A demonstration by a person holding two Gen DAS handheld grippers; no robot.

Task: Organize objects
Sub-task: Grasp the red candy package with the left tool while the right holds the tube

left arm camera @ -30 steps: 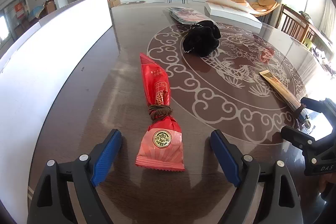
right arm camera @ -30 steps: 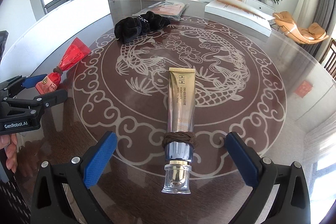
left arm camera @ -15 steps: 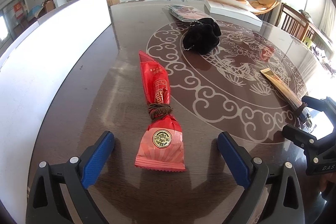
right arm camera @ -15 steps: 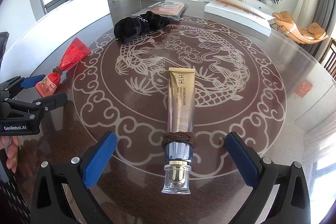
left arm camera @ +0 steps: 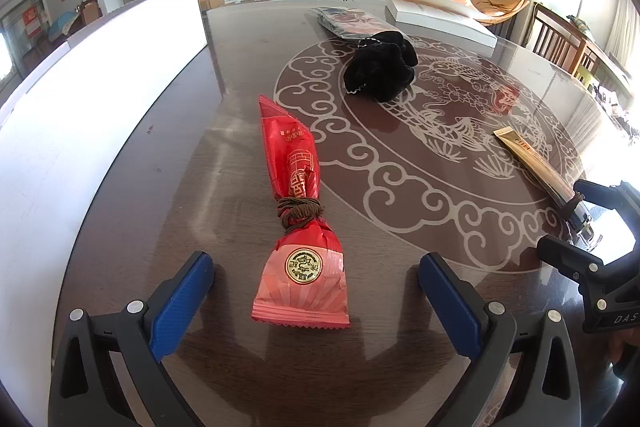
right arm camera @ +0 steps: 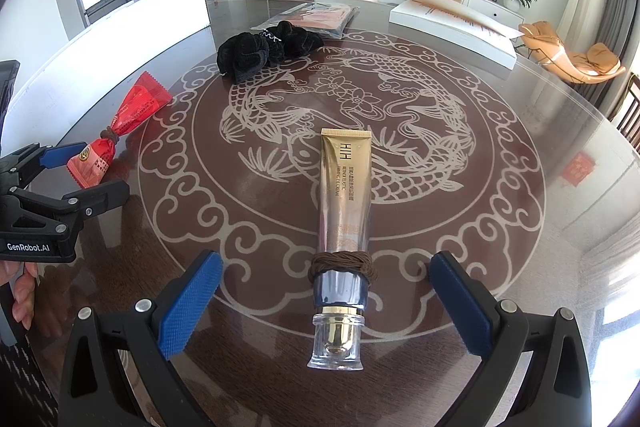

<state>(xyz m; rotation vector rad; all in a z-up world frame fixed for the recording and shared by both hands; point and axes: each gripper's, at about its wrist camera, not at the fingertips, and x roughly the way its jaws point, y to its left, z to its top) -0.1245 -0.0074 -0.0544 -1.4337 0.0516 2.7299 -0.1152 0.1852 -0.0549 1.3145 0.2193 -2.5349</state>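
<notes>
A red snack packet [left arm camera: 298, 187] with a brown hair tie [left arm camera: 298, 211] wound round its waist lies on the patterned table. My left gripper [left arm camera: 314, 267] is open, its blue pads wide on either side of the packet's near end and clear of it. A gold cream tube [right arm camera: 344, 195], with a brown tie [right arm camera: 344, 265] around its neck, lies cap toward me between the pads of my open right gripper [right arm camera: 326, 267], untouched. In the right wrist view the left gripper [right arm camera: 104, 167] shows by the packet [right arm camera: 120, 131].
A black scrunchie [left arm camera: 380, 71] rests farther back on the round fish pattern. Behind it lie a flat plastic-wrapped pack [left arm camera: 348, 21] and a white box [left arm camera: 440, 17]. A white board [left arm camera: 80, 107] lines the table's left edge. Wooden chairs [left arm camera: 560, 39] stand at the right.
The left gripper's jaws have spread wider around the red packet. The packet, the tube and the right gripper have stayed where they were.
</notes>
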